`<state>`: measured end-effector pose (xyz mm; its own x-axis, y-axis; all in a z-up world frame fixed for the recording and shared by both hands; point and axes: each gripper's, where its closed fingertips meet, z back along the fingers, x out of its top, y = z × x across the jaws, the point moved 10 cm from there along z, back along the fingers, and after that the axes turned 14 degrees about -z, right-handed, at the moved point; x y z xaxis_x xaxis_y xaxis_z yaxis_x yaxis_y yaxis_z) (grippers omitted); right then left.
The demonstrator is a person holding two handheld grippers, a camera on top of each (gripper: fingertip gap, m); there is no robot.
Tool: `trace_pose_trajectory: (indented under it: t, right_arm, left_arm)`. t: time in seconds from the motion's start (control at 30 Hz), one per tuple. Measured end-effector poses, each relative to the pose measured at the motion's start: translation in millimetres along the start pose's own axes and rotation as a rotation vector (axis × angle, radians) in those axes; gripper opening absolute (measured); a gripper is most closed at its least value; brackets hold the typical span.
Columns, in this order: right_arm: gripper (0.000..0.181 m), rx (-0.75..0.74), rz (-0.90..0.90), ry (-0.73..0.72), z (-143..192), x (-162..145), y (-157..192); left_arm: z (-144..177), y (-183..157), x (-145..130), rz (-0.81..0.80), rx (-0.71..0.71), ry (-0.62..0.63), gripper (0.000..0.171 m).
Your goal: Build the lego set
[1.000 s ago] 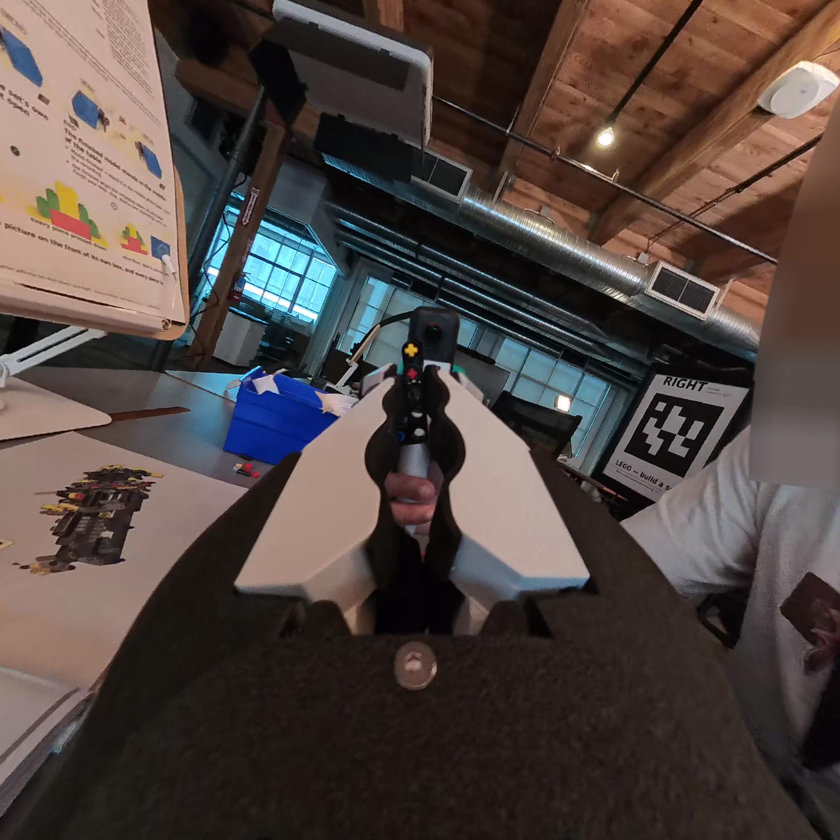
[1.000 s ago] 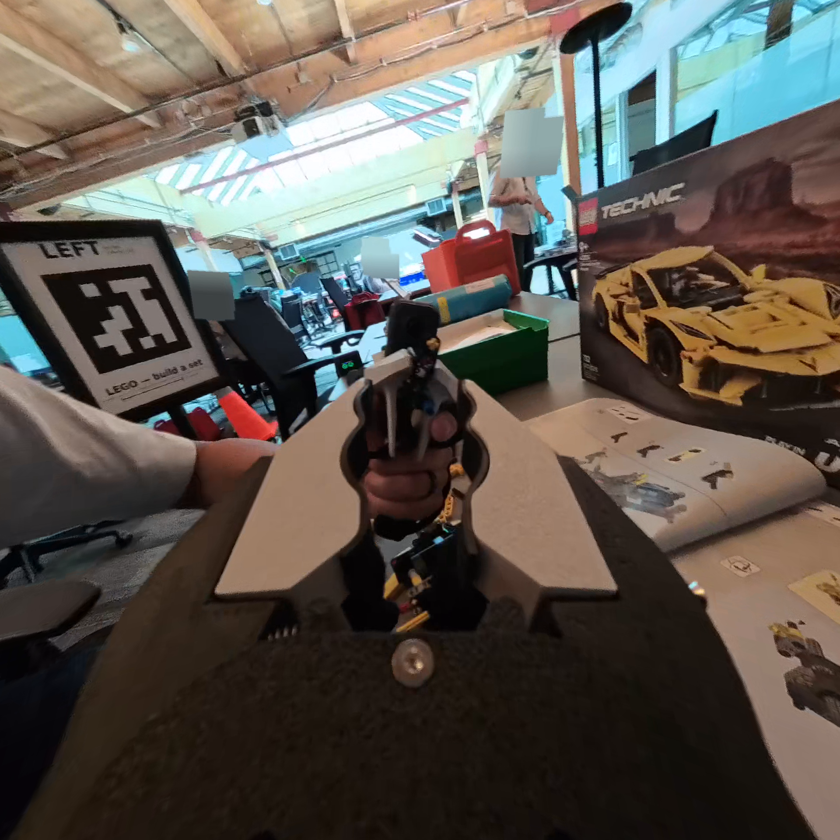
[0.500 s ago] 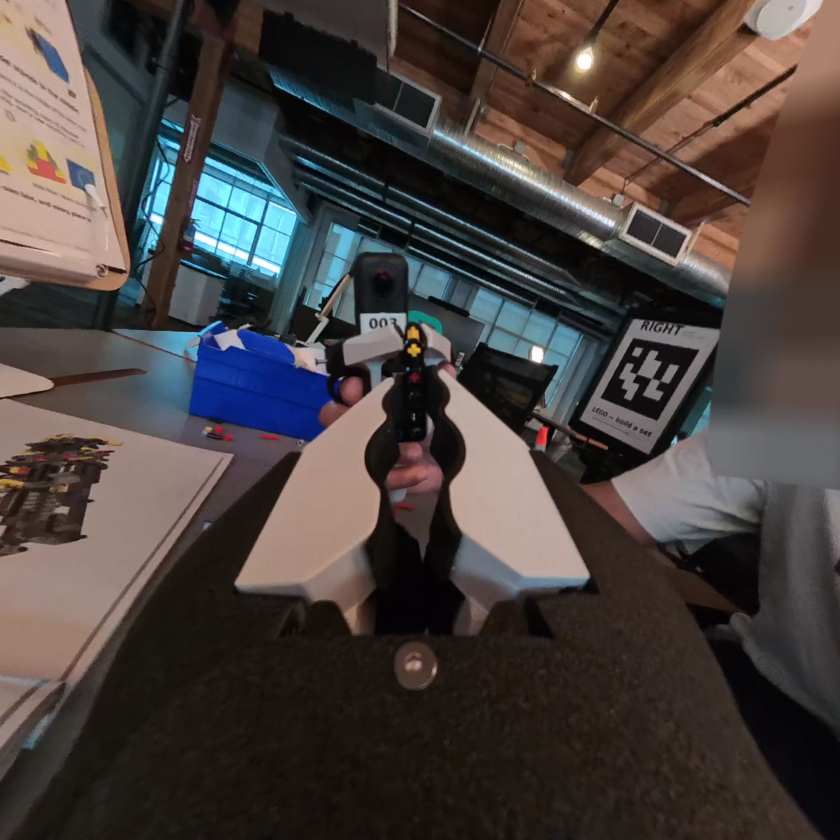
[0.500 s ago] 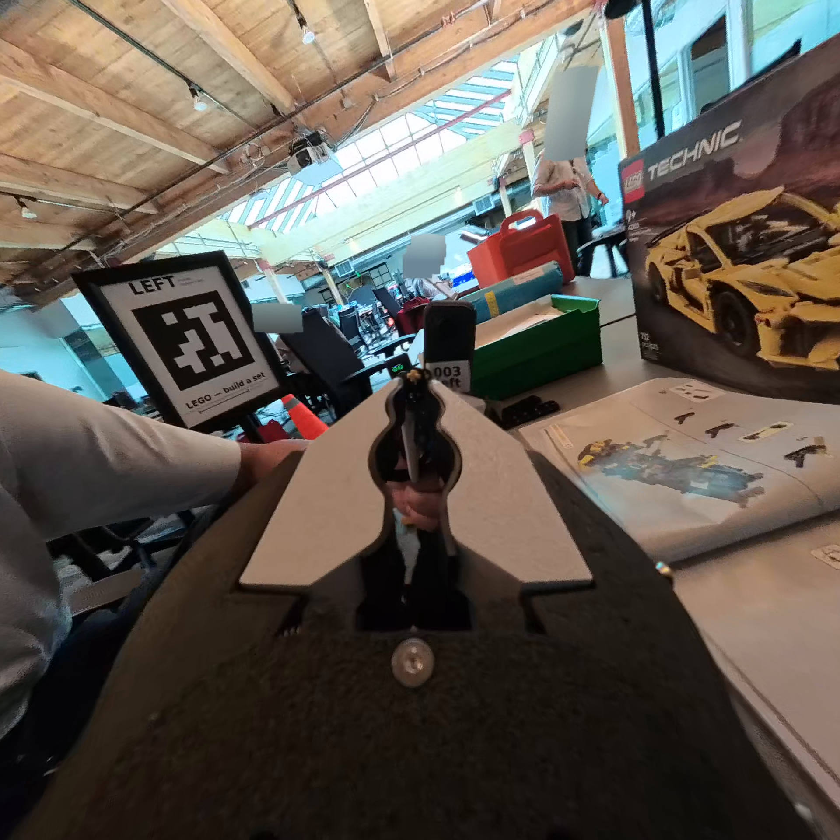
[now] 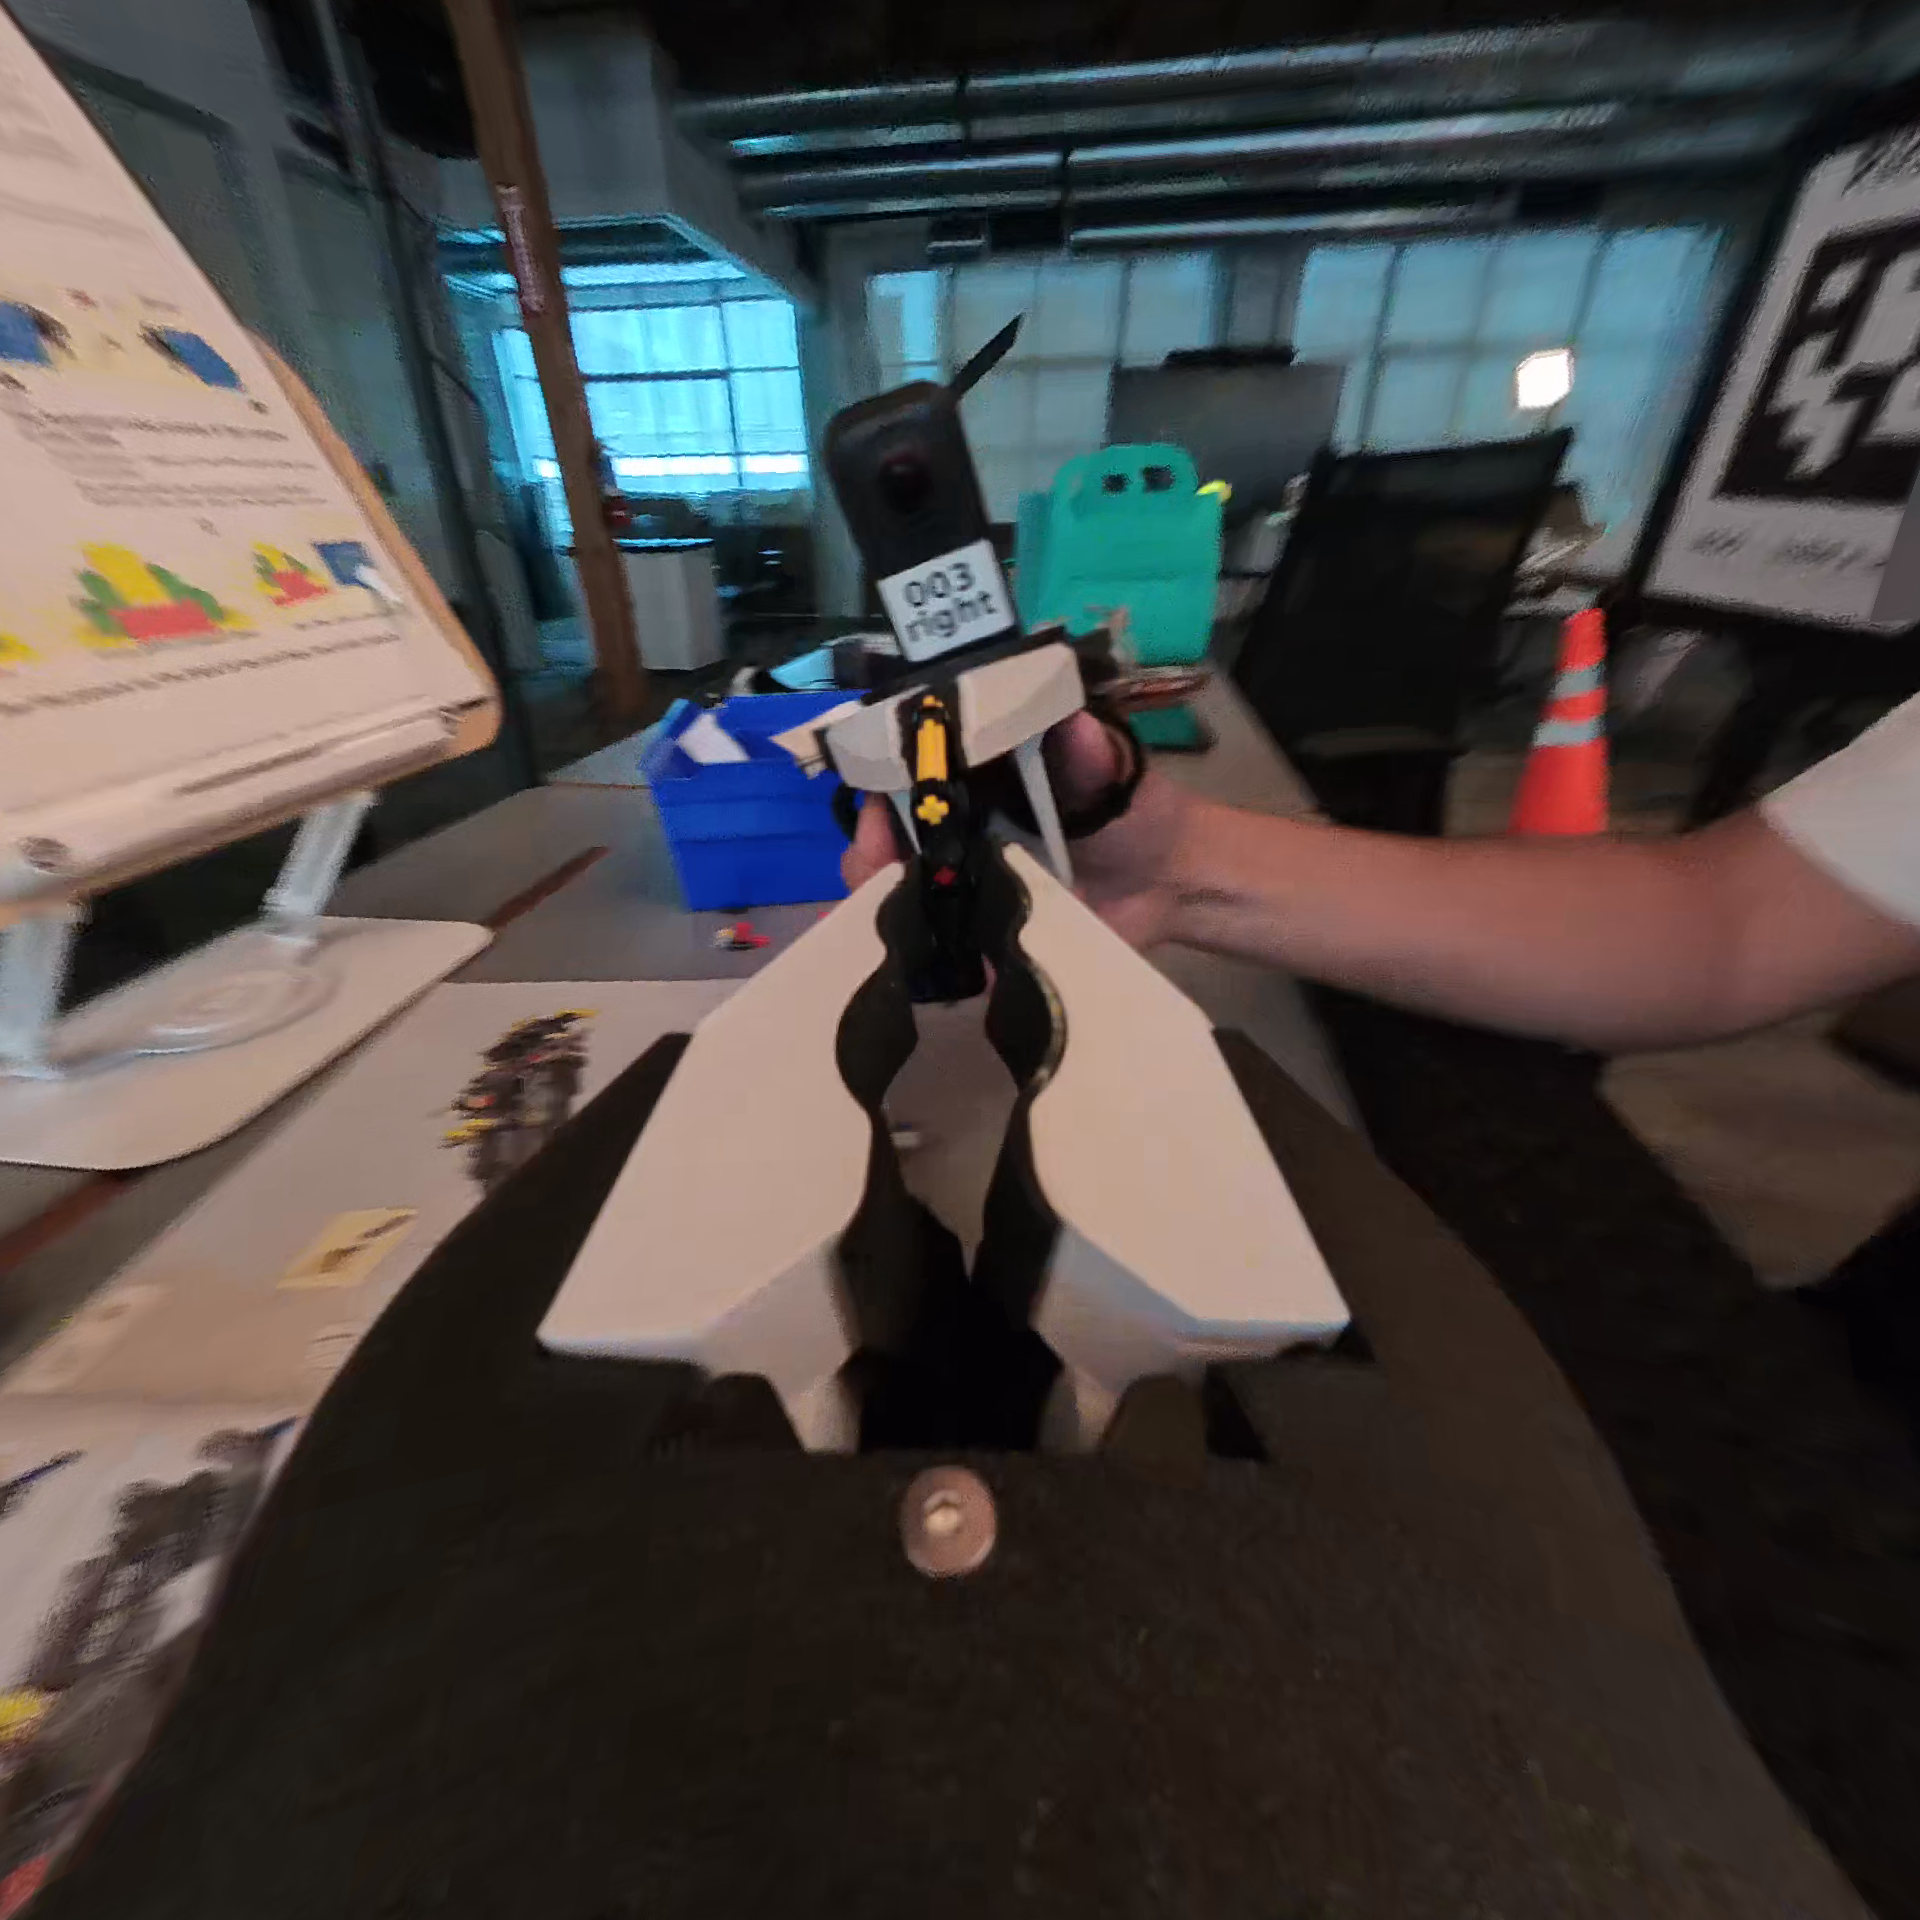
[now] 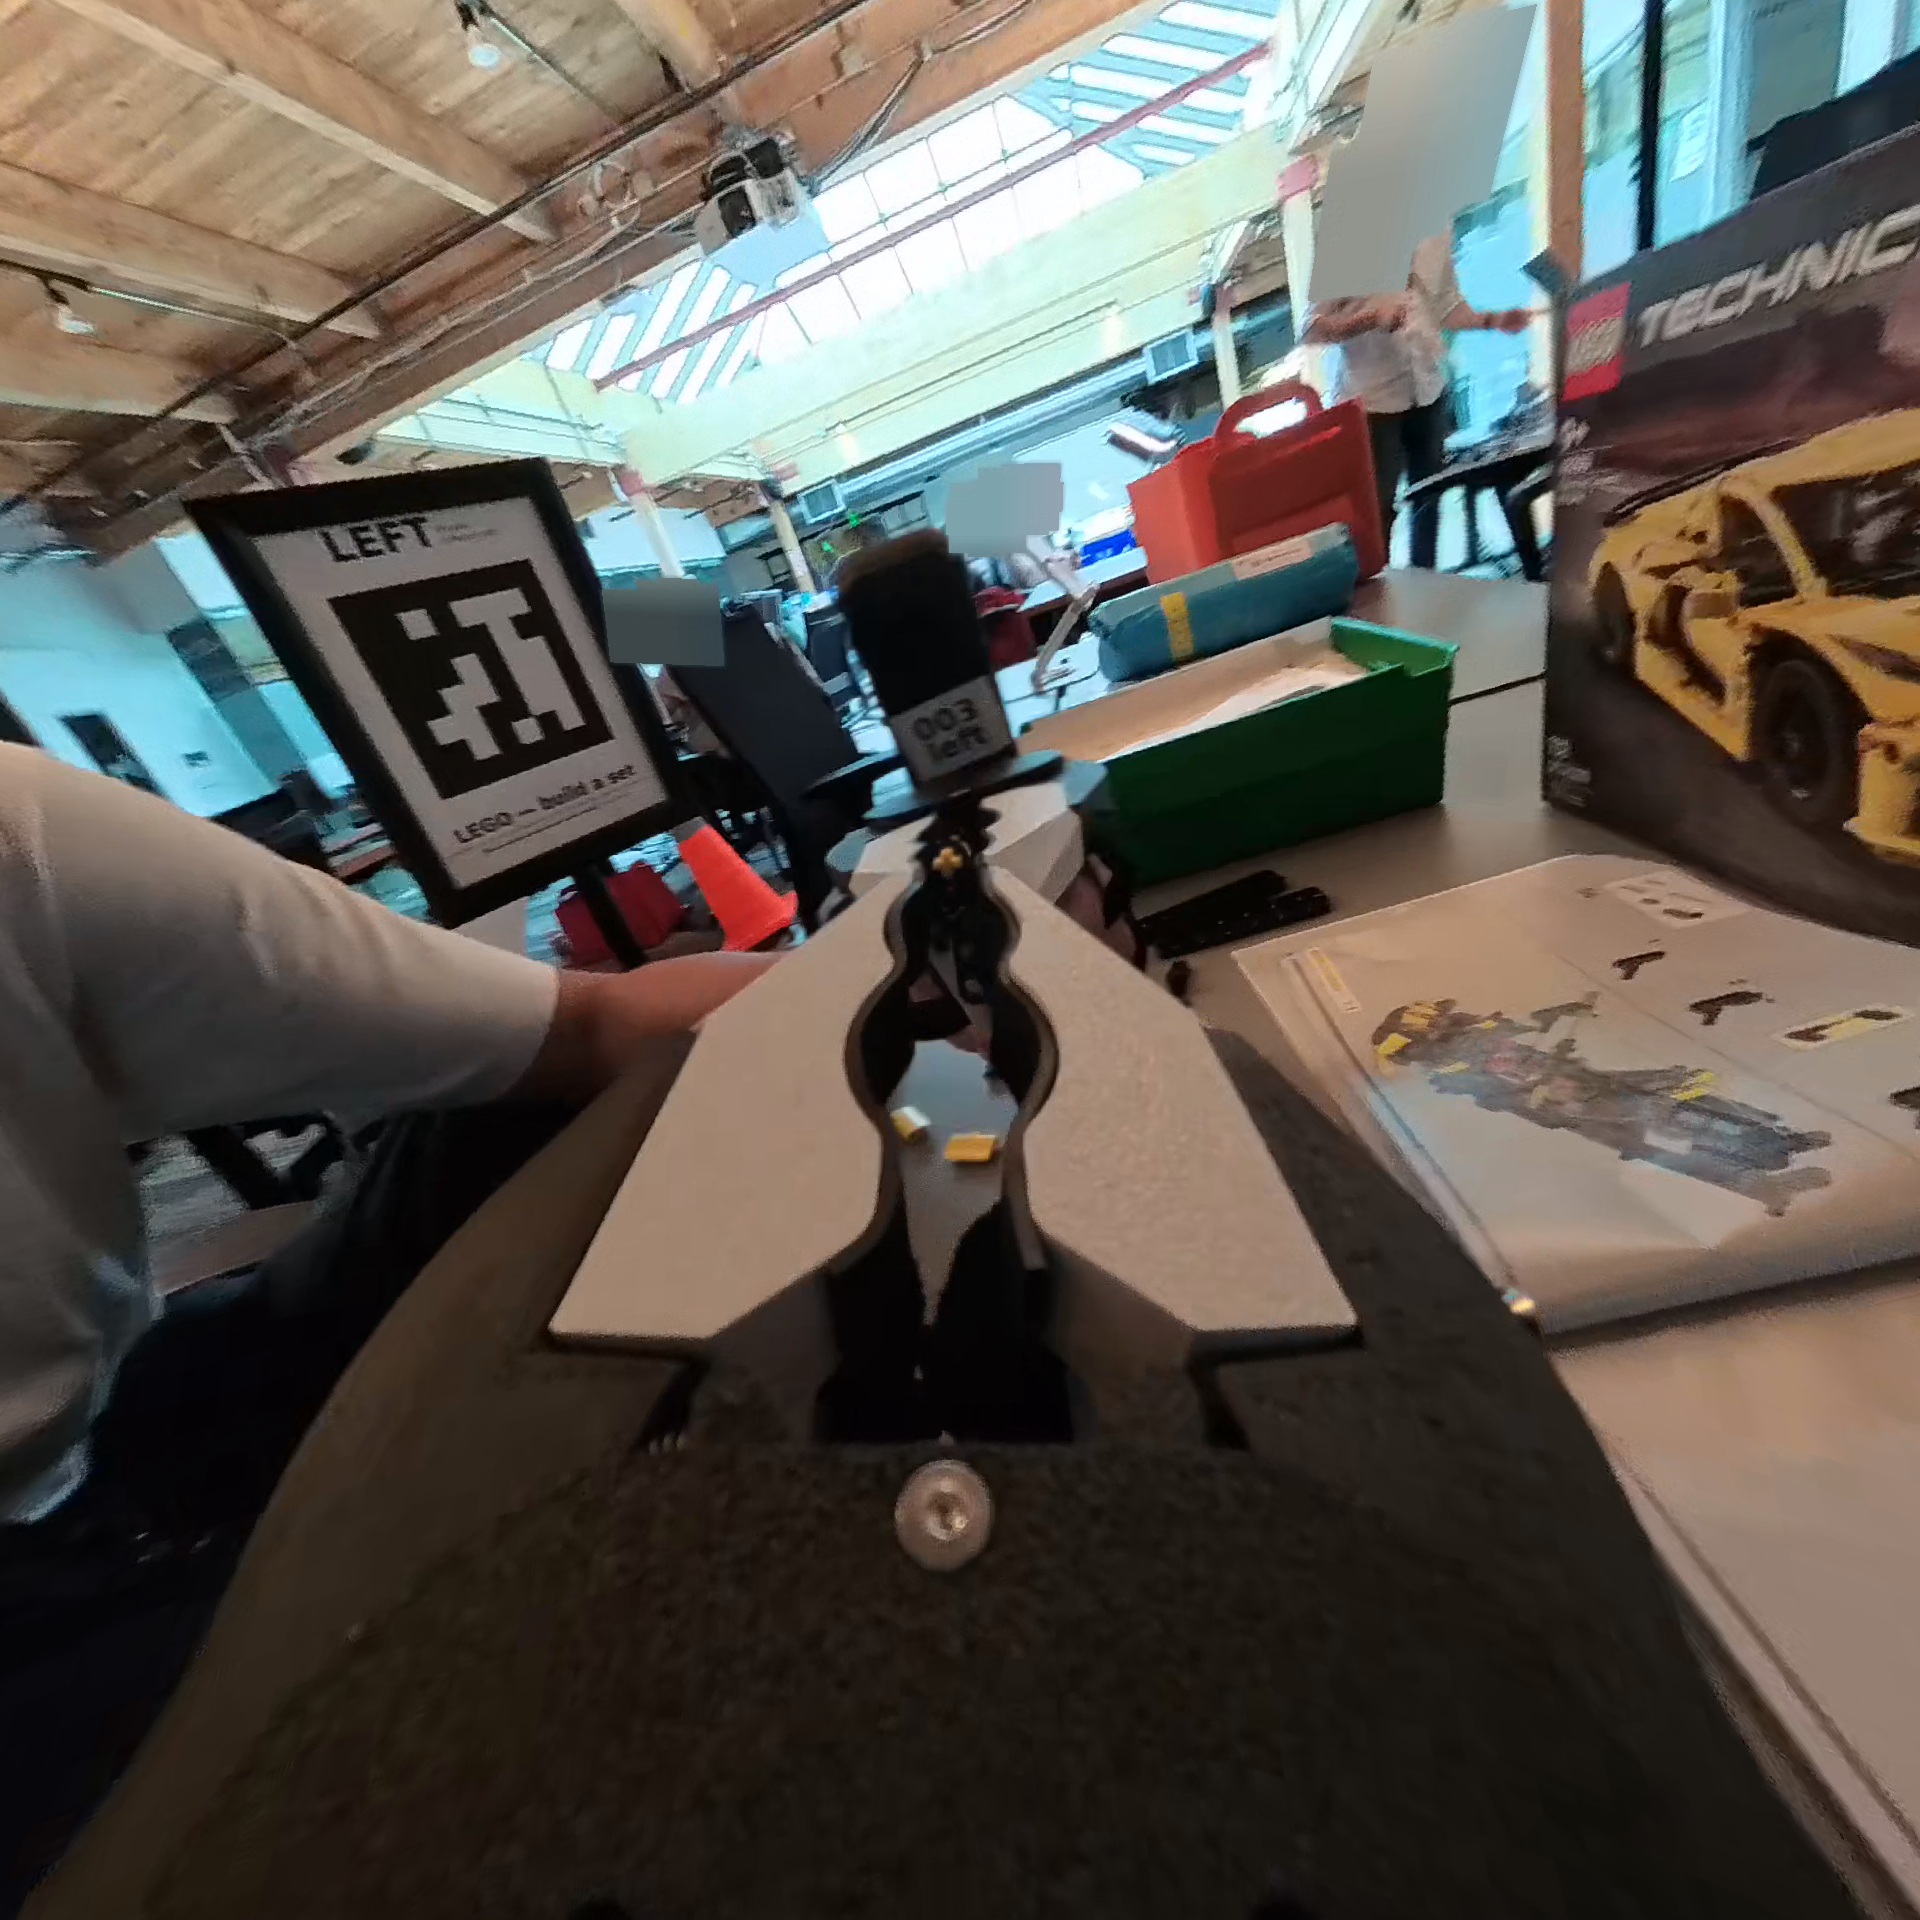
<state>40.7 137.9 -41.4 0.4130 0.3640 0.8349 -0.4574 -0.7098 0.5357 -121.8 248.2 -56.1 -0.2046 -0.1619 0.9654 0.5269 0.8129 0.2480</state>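
Both my claws have tipped down from the ceiling toward the bench. My left claw and right claw each pinch narrow on the same black-and-yellow lego assembly, held above the bench between them.

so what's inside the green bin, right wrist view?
The green bin sits past the left gripper. Something pale, like paper or a bag, shows above its rim. Its front wall hides anything lower, so no parts can be confirmed.
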Motion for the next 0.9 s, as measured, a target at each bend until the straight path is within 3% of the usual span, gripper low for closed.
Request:
trace_pose_trajectory:
  t: [0.1, 0.17, 0.23, 0.37, 0.57, 0.73, 0.9]
  right_arm:
    - [0.011, -0.125, 0.104, -0.086, -4, 1, 2]
    - [0.028, -0.266, 0.250, -0.082, -7, 0, 5]
    - [0.031, -0.382, 0.418, -0.102, -10, -3, 9]
    - [0.034, -0.552, 0.597, -0.261, -13, -9, 15]
    - [0.052, -0.571, 0.462, -0.278, -14, -10, 4]
    - [0.039, -0.490, 0.442, -0.278, -11, -12, 4]
    - [0.037, -0.498, 0.543, -0.291, -16, -15, 12]
  left_arm:
    - [0, 1, 4, -0.178, 0.175, 0.051, 0.004]
    - [0, 3, 2, -0.275, 0.330, 0.098, 0.005]
    - [-3, 7, -1, -0.349, 0.466, 0.141, 0.005]
    - [-15, 8, -7, -0.449, 0.581, 0.208, 0.004]
    - [-32, -7, -6, -0.568, 0.608, 0.229, 0.005]
    - [-37, -19, -2, -0.550, 0.619, 0.243, 0.004]
    - [-34, -25, 3, -0.539, 0.630, 0.234, 0.004]
